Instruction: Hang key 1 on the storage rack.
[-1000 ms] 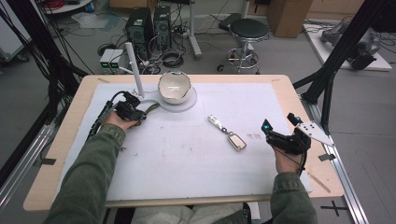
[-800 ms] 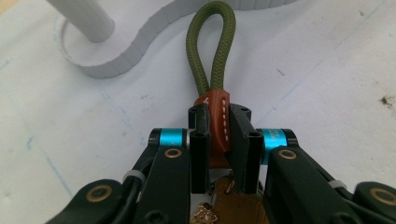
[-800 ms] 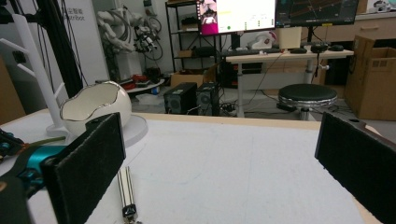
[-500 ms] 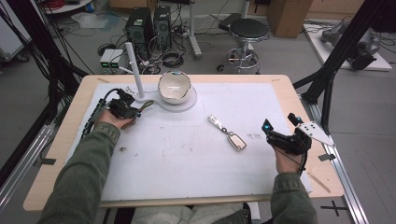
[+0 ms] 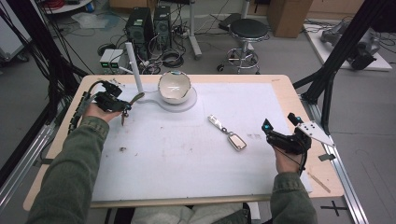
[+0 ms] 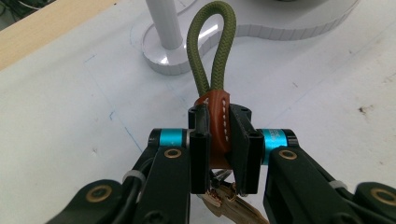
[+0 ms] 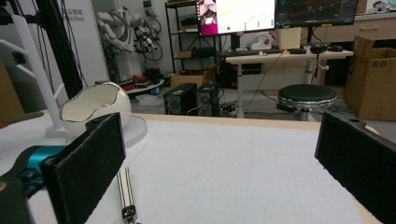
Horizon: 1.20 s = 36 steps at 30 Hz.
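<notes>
My left gripper (image 5: 124, 105) is at the table's far left, shut on a keychain's brown leather tab (image 6: 217, 122). An olive cord loop (image 6: 209, 51) sticks out past the jaws toward the white stand's base (image 6: 164, 59), and brass keys (image 6: 224, 201) hang under them. The loop (image 5: 136, 98) also shows in the high view. A second keychain, a silver clip (image 5: 215, 121) joined to a car key fob (image 5: 237, 141), lies mid-table. To its right my right gripper (image 5: 279, 123) is open, holding nothing. The clip's end (image 7: 126, 192) shows in the right gripper view by its left jaw.
A white stand with an upright pole (image 5: 133, 65) carries a cracked-egg-shaped white bowl (image 5: 174, 86) at the table's far middle; the bowl (image 7: 93, 108) also shows in the right gripper view. A white mat (image 5: 187, 158) covers most of the tabletop. A stool (image 5: 249, 29) and computers stand behind.
My left gripper has drawn left and slightly farther away with the keychain in it, away from the stand. The right gripper and the keychain on the table have not moved.
</notes>
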Available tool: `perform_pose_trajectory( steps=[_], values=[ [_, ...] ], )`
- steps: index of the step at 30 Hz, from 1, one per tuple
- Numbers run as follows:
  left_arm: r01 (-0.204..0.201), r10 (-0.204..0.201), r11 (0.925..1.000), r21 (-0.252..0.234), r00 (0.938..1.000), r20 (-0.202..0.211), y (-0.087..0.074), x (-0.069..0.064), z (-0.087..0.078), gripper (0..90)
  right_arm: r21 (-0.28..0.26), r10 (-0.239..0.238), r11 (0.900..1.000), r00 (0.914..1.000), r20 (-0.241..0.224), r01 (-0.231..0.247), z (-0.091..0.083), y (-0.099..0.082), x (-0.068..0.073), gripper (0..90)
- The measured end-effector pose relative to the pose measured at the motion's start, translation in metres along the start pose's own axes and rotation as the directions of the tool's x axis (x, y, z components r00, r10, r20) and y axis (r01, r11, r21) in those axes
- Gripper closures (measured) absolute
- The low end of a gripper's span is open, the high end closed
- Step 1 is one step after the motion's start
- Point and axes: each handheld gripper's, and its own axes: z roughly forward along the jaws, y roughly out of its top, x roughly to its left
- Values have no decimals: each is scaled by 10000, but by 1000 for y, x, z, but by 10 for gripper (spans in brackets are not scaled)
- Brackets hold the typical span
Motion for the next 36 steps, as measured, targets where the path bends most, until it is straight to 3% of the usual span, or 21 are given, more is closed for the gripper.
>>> perform_pose_trajectory(
  steps=[9, 13, 16, 21, 23, 28, 32, 36],
  values=[
    [576, -571, 9983, -111, 9976, 386, 0, 17, -16, 785, 9, -12, 10000, 10000, 28, 12, 0, 0, 0, 6],
    [1106, -1087, 9934, -293, 9923, 587, -1, 27, -25, 786, -7, -50, 10000, 10000, 26, 51, 0, 0, 0, 6],
    [1265, -1255, 9919, -139, 9902, 614, -3, 35, -30, 786, -20, -69, 10000, 10000, 29, 69, 0, 0, 0, 6],
    [1630, -1606, 9861, -332, 9849, 643, -4, 46, -43, 786, 5, -80, 10000, 10000, 20, 80, 0, 0, 0, 7],
    [1577, -1560, 9869, -332, 9866, 473, -2, 51, -50, 785, 51, -74, 10000, 10000, -12, 74, 1, 0, 1, 6],
    [1797, -1782, 9823, -526, 9835, 316, 7, 63, -68, 786, 76, -222, 9997, 9997, -41, 222, 2, 0, 2, 6],
    [2052, -2019, 9757, -772, 9782, 485, 16, 72, -82, 786, 91, -218, 9997, 9997, -51, 219, 2, -1, 2, 6],
    [2104, -2060, 9736, -881, 9769, 572, 24, 77, -93, 786, 46, -107, 9999, 9999, -82, 107, 1, 0, 3, 6]
  ],
)
